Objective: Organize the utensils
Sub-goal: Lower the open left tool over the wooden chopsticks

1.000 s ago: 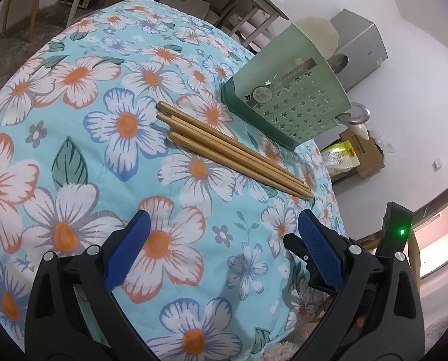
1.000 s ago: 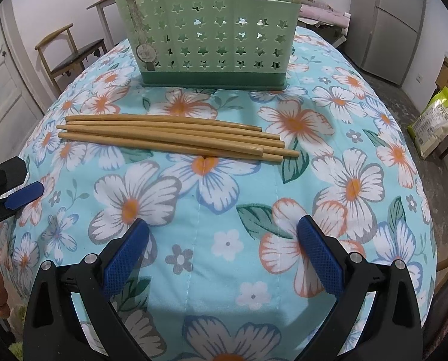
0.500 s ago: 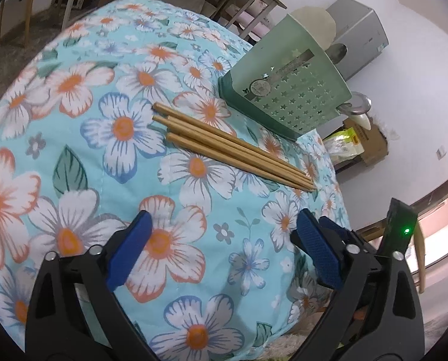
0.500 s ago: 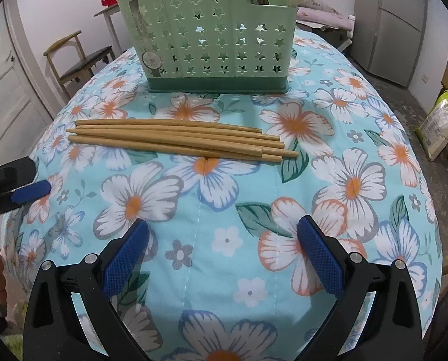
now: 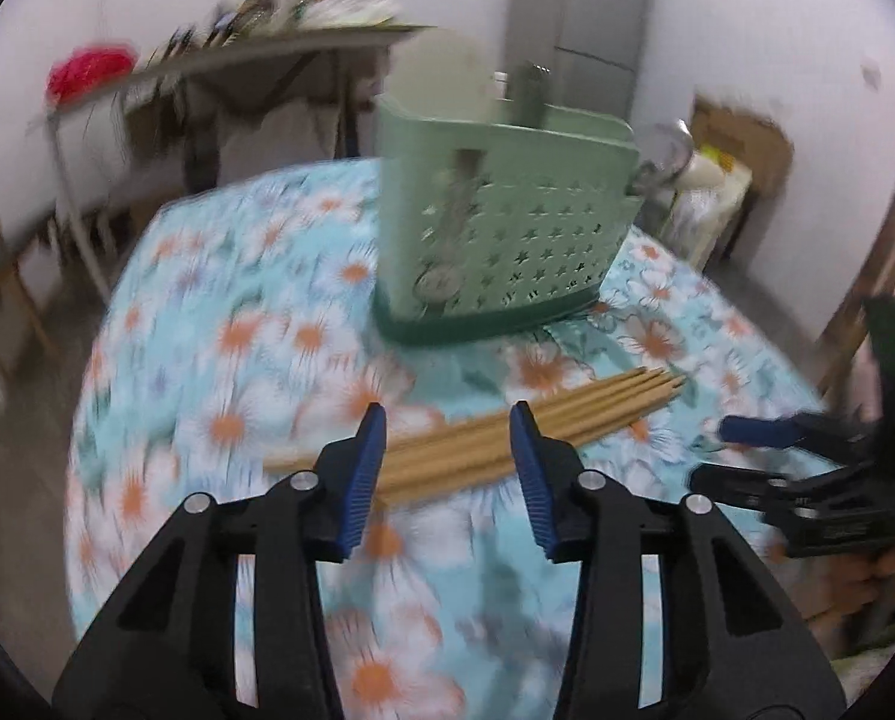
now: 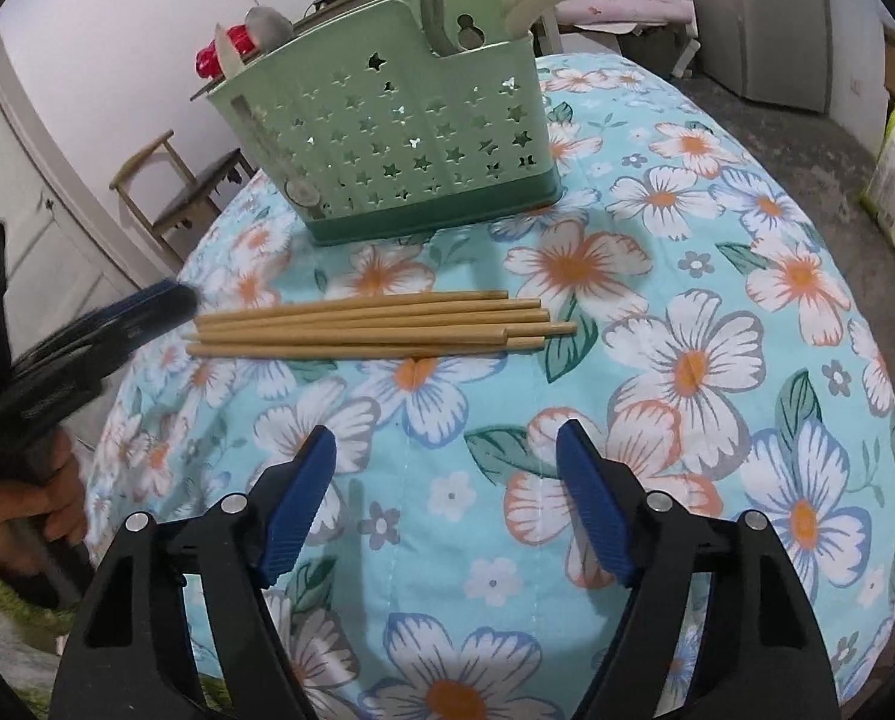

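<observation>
left tool [image 5: 447,456] with black plastic arms, blue ridged pads [image 5: 363,474], round silver screws, right tool [image 6: 441,498] the same, black arms, blue pads [image 6: 594,510], small green light on its black body, fuzzy green sleeve cuff [image 6: 3,594] at the hand

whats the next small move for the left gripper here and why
Probably ease the left gripper down onto the chopsticks. Its jaws have just been closing, with nothing pressed between the pads yet, and the bundle lies flat on the floral cloth, in front of the green caddy and apart from it.
</observation>
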Motion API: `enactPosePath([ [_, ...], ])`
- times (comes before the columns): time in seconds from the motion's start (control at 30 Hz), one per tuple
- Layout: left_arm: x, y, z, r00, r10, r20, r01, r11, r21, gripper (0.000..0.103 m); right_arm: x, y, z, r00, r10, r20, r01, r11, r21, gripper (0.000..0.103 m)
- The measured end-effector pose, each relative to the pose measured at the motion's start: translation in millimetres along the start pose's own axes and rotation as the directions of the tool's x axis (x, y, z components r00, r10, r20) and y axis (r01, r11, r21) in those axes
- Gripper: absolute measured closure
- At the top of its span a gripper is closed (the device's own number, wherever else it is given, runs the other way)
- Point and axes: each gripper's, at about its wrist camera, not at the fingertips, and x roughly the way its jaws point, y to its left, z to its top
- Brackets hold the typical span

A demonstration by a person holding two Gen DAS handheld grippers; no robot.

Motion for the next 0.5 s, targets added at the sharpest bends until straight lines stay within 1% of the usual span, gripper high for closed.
enactPosePath([
  [0.03, 9.5, -6.4, 3.5, 1.000, 0.027, -0.002, -0.026, 0.998, 0.050, 0.064, 0.3, -0.3, 0.0, 1.000, 0.005, -0.001, -0.005, 1.000, 0.004, 0.030],
  [0.1, 24.8, -14.7, 4.6, 0.998, 0.062, -0.016, -0.060, 0.992, 0.111, 0.064, 0.2, 0.2, -1.0, 1.000, 0.012, -0.005, -0.012, 1.000, 0.008, 0.031],
  [0.13, 36.9, -19.3, 1.7, 0.994, 0.102, -0.045, -0.094, 0.984, 0.150, 0.064, -0.2, 0.4, -1.2, 1.000, 0.015, -0.006, -0.015, 1.000, 0.008, 0.031],
  [0.2, 47.3, -26.3, -7.0, 0.988, 0.129, -0.084, -0.111, 0.974, 0.196, 0.064, -2.0, 0.4, -1.6, 1.000, 0.020, -0.006, -0.020, 1.000, 0.009, 0.031],
  [0.23, 44.8, -29.6, -12.0, 0.988, 0.135, -0.070, -0.118, 0.971, 0.208, 0.065, -2.1, 0.7, -2.1, 1.000, 0.020, -0.004, -0.020, 1.000, 0.010, 0.031],
  [0.3, 37.1, -32.8, -19.0, 0.990, 0.126, -0.064, -0.109, 0.969, 0.221, 0.064, -2.2, -0.2, -2.2, 1.000, 0.020, 0.000, -0.020, 1.000, 0.013, 0.031],
  [0.33, 33.3, -32.5, -22.4, 0.991, 0.119, -0.068, -0.102, 0.971, 0.214, 0.063, -2.1, -1.6, -2.1, 1.000, 0.022, 0.000, -0.022, 1.000, 0.018, 0.031],
  [0.37, 32.0, -32.3, -25.6, 0.990, 0.110, -0.089, -0.090, 0.975, 0.204, 0.063, -1.7, -3.4, -1.8, 1.000, 0.025, 0.000, -0.025, 0.999, 0.024, 0.031],
  [0.43, 26.8, -32.6, -30.6, 0.991, 0.093, -0.093, -0.075, 0.981, 0.182, 0.062, -1.6, -8.0, -1.3, 0.999, 0.038, -0.002, -0.037, 0.998, 0.042, 0.031],
  [0.5, 21.6, -31.9, -36.7, 0.990, 0.079, -0.113, -0.062, 0.986, 0.152, 0.058, -2.7, -11.3, -1.0, 0.999, 0.053, 0.000, -0.053, 0.997, 0.061, 0.031],
])
